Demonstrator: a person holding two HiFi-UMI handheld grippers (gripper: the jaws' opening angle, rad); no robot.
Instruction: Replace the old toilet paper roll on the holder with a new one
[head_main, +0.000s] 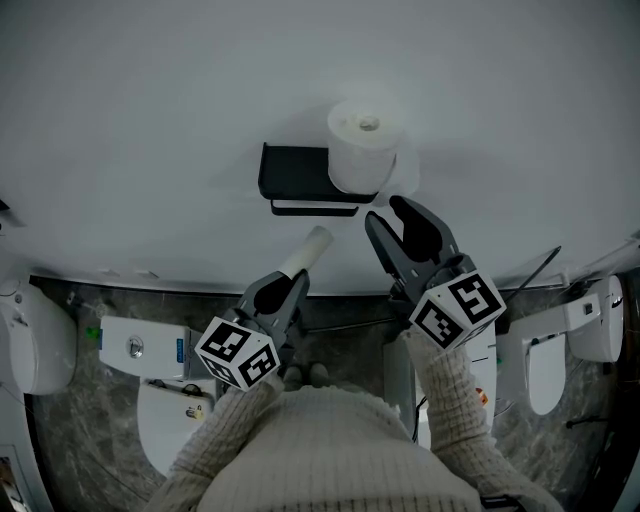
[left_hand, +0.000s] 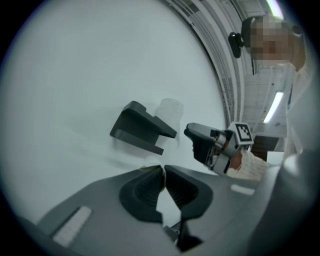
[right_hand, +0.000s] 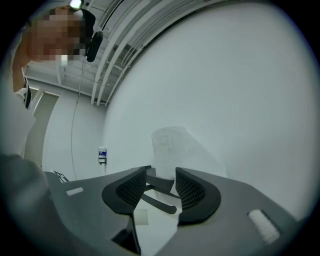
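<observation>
A black wall holder carries a full white paper roll standing upright on its right end. My right gripper sits just below that roll, jaws apart and nothing between them. In the right gripper view the roll and the holder's bar show beyond the open jaws. My left gripper is lower left of the holder, shut on a bare cardboard tube that sticks up toward the wall. The left gripper view shows the holder, the roll and the right gripper.
A plain white wall fills the upper half. Below stand a toilet with its cistern at the left, another toilet at the right and one at the far left edge. A small dispenser hangs on a far wall.
</observation>
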